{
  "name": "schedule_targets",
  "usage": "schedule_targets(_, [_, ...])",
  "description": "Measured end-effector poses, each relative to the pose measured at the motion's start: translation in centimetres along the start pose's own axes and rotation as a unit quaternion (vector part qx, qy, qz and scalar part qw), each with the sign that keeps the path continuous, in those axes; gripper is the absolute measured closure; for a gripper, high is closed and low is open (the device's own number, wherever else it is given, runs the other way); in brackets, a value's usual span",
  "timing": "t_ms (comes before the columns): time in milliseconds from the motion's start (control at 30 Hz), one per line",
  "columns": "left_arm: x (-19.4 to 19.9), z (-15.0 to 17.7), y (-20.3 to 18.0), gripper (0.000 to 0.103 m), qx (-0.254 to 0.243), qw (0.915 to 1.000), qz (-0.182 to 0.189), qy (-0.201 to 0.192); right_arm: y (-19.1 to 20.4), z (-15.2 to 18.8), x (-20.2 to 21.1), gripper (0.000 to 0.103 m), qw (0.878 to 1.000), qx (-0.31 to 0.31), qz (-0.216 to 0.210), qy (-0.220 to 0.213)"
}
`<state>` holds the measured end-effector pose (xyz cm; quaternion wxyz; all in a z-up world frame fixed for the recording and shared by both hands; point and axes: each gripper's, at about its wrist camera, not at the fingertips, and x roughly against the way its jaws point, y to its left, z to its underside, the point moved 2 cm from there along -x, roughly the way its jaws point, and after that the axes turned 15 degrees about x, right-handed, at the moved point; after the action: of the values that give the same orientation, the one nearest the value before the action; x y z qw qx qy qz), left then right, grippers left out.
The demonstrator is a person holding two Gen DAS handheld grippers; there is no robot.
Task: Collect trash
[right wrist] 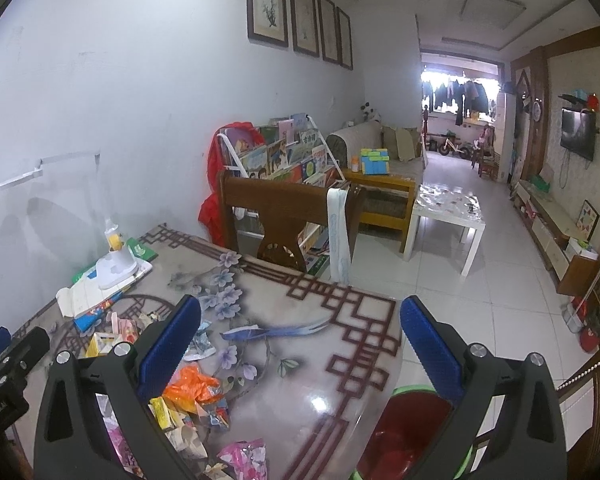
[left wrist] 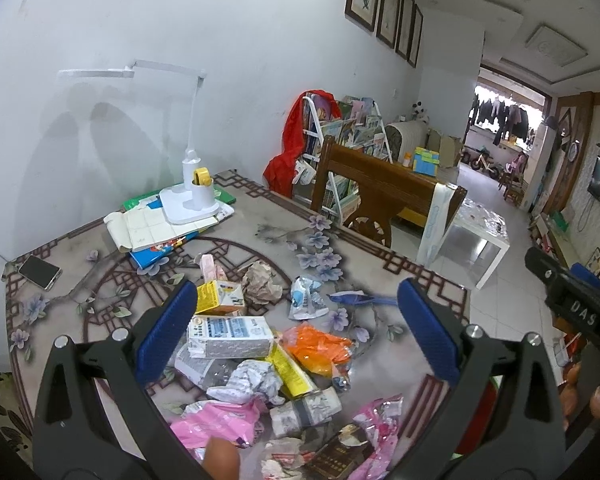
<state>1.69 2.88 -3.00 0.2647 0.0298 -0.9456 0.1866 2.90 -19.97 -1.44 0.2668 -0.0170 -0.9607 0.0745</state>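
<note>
A pile of trash lies on the flower-patterned table [left wrist: 260, 236]. In the left wrist view it holds a white and blue carton [left wrist: 230, 336], an orange wrapper [left wrist: 320, 346], a yellow box [left wrist: 294, 374], crumpled paper [left wrist: 256, 380], pink wrappers [left wrist: 220, 428] and a brown paper ball [left wrist: 262, 282]. My left gripper [left wrist: 297, 304] hovers open above the pile, holding nothing. My right gripper [right wrist: 300, 304] is open and empty over the table's right part, above a red bin [right wrist: 404, 424] with a green rim. The orange wrapper [right wrist: 192, 388] sits by its left finger.
A white desk lamp [left wrist: 190, 200] stands on books [left wrist: 156, 236] at the table's back, with a phone [left wrist: 40, 272] at the left. A wooden chair [right wrist: 284, 216] is behind the table. Further off stand a bookshelf [right wrist: 288, 156] and a white side table [right wrist: 444, 216].
</note>
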Motion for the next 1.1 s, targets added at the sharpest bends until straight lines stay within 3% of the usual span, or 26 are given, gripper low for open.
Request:
schedule_targets(367, [-1.8, 1.2, 5.3, 0.005, 0.004, 0.9987, -0.036, 0.035, 1.5, 1.7, -2.5, 0.007, 0.999, 0.018, -0.026, 0.041])
schedule_targets(633, [-4.6, 6.9, 11.9, 0.005, 0.029, 0.9865, -0.079, 0.140, 3.3, 3.6, -4.5, 0.007, 0.995, 0.039, -0.047, 0.082])
schedule_targets(867, [-7.5, 9.2, 11.0, 0.014, 0.034, 0.9791, -0.049, 0.194, 5.1, 3.8, -6.1, 0.007, 0.990, 0.064, -0.069, 0.101])
schedule_targets(967, [-9.4, 10.1, 11.0, 0.018, 0.047, 0.9710, -0.048, 0.230, 6.0, 3.6, -6.9, 0.007, 0.989, 0.072, -0.081, 0.104])
schedule_targets(1100, [-10.5, 11.1, 11.7, 0.018, 0.040, 0.9672, -0.068, 0.241, 6.5, 3.7, -8.0, 0.007, 0.986, 0.075, -0.101, 0.108])
